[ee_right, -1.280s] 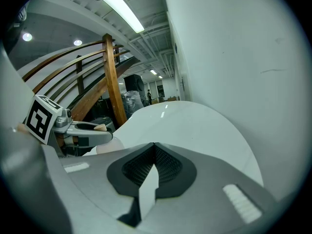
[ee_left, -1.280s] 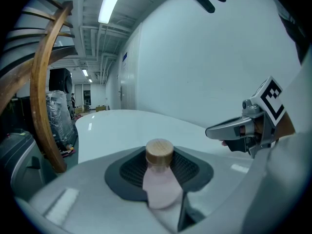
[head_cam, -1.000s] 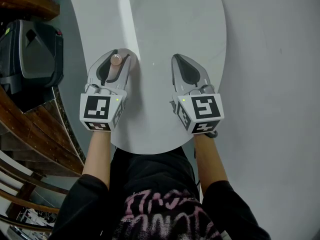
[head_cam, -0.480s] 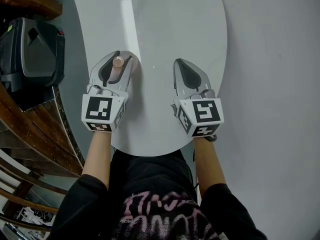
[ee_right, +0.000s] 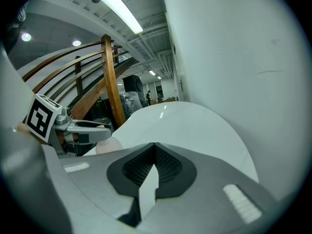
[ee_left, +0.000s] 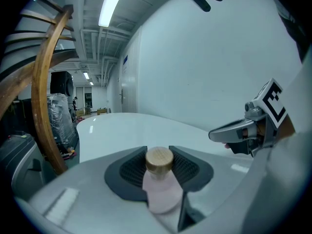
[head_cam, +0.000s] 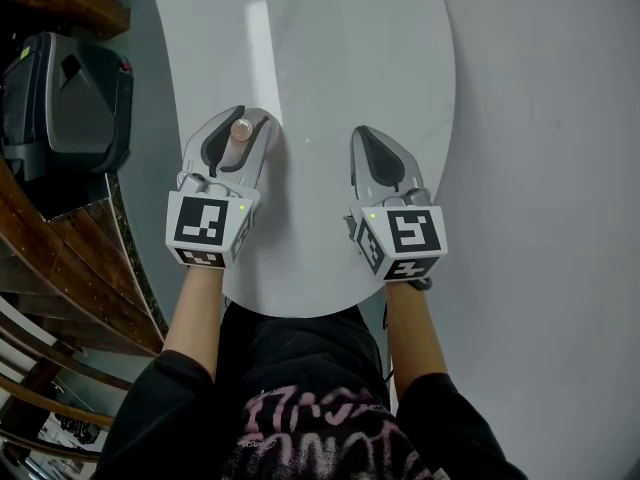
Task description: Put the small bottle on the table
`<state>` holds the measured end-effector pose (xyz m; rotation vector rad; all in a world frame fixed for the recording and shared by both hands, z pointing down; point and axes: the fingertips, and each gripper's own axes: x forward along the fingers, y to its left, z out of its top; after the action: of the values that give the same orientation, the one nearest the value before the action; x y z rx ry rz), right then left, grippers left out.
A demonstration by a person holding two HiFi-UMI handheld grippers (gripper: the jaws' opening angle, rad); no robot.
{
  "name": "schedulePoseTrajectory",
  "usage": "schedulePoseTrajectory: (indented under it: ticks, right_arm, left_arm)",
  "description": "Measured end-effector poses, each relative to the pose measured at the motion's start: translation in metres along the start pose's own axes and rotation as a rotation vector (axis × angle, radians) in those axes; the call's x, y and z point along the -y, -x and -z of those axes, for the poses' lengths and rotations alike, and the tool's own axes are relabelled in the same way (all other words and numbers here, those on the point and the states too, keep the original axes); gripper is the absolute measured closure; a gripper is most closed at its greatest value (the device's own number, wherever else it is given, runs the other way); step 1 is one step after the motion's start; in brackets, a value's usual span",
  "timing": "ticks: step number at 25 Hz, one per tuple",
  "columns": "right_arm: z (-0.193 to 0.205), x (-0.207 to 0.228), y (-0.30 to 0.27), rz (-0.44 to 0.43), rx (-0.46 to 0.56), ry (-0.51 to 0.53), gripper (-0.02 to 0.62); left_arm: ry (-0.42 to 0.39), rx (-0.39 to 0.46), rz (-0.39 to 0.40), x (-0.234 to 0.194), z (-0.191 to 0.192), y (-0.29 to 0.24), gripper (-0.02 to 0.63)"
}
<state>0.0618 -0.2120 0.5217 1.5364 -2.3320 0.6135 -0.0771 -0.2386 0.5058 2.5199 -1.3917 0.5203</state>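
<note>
My left gripper [head_cam: 242, 117] had its fingers [ee_left: 127, 172] pinching the small pink bottle [ee_left: 160, 185] upright, cork-coloured cap on top, over the near part of the white worktop [head_cam: 340, 48]. Beside it, my right gripper [head_cam: 366, 134] was empty, its fingers [ee_right: 170, 167] pressed together.

Head camera steeply down over my tabletop [head_cam: 340, 48], left hand-held gripper [head_cam: 242, 117] and right hand-held gripper [head_cam: 363, 132] cameras low behind their jaws, facing across it (each glimpsing the other).
</note>
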Motion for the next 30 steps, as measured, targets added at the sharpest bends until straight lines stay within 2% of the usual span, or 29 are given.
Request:
schedulePoseTrajectory:
  ticks: [19,30]
  right_arm:
    - [-0.004,0.0,0.005,0.003,0.016,0.005,0.581]
    - [-0.018,-0.004,0.014,0.014,0.037,0.013,0.581]
  left_arm:
    - [0.003,-0.006,-0.019,-0.002,-0.004,0.004,0.466]
    - [-0.002,0.026,-0.011,-0.003,-0.018,0.012,0.462]
